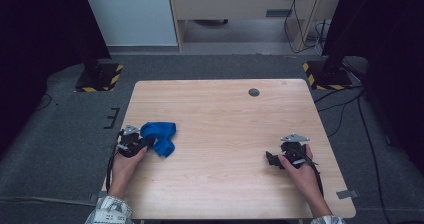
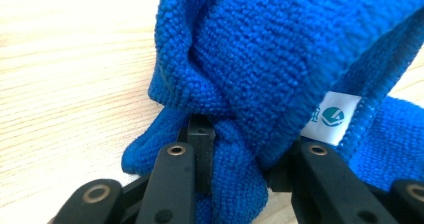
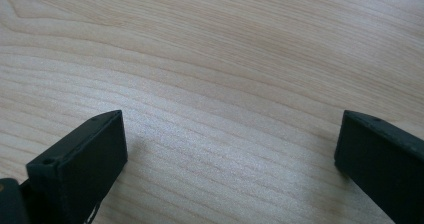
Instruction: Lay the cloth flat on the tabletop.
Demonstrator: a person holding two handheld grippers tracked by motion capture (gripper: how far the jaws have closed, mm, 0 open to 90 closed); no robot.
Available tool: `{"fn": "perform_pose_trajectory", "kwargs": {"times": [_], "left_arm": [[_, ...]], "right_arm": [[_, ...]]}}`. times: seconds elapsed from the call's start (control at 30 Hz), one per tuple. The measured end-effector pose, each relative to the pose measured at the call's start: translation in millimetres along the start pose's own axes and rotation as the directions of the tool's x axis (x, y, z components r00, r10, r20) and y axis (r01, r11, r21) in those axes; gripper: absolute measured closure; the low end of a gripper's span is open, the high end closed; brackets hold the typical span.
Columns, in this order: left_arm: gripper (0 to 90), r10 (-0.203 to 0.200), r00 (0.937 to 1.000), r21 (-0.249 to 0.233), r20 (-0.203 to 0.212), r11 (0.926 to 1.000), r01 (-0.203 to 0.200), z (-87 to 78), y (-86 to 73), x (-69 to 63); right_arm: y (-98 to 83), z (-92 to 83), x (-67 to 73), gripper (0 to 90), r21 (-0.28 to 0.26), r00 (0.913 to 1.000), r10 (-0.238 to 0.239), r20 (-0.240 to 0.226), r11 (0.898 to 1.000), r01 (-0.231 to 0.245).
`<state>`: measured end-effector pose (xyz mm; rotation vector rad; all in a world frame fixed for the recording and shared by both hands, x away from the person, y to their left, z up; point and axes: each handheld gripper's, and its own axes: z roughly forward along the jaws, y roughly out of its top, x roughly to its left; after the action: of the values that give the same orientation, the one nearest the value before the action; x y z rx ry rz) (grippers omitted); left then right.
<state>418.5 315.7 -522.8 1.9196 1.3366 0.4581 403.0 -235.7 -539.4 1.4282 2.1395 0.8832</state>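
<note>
I have a blue cloth bunched up near the left edge of the counter, roughly level with my hands. It is a thick, nubbly microfibre fabric, crumpled into loose folds rather than lying flat, with a stitched hem and a small white tag carrying a teal round logo sewn into that hem.

My left gripper is at the cloth's near-left side. In the left gripper view a fold of the fabric runs down between the two black jaws, which are pinching it; the cloth bulges out over them.

The fabric covers the jaw tips there, so I cannot make out how far the pads reach into the folds. The print beside the logo on the tag is too small to read, and the cloth's far end is cut off at the top of that view.

My right gripper rests near the right edge of the counter, well apart from the cloth, its jaws spread wide over bare wood.
</note>
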Motion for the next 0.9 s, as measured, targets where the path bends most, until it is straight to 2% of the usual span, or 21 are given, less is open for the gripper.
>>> {"fn": "perform_pose_trajectory", "kwargs": {"times": [0.23,0.37,0.57,0.9], "left_arm": [[71.4,-0.005,0.9999,-0.042,-0.015,0.9991,0.004,-8.2,3.1,0.8],[71.7,-0.012,0.9997,-0.085,-0.023,0.9964,0.01,-16.8,5.7,1.6],[71.7,-0.013,0.9999,-0.118,-0.004,0.9929,0.012,-25.8,8.9,-0.5],[71.7,-0.016,0.9999,-0.164,0.003,0.9864,0.016,-38.0,13.2,-3.9]], "right_arm": [[0.0,-0.1,0.0,0.5,0.001,1.0,0.001,0.0,1.0,-0.001],[0.0,-0.1,0.1,0.5,0.001,1.0,0.001,0.0,1.0,-0.001],[0.0,0.0,0.0,0.5,0.0,1.0,0.0,0.0,1.0,0.0],[0.0,0.0,0.1,0.5,0.001,1.0,0.001,0.0,1.0,-0.001]]}}
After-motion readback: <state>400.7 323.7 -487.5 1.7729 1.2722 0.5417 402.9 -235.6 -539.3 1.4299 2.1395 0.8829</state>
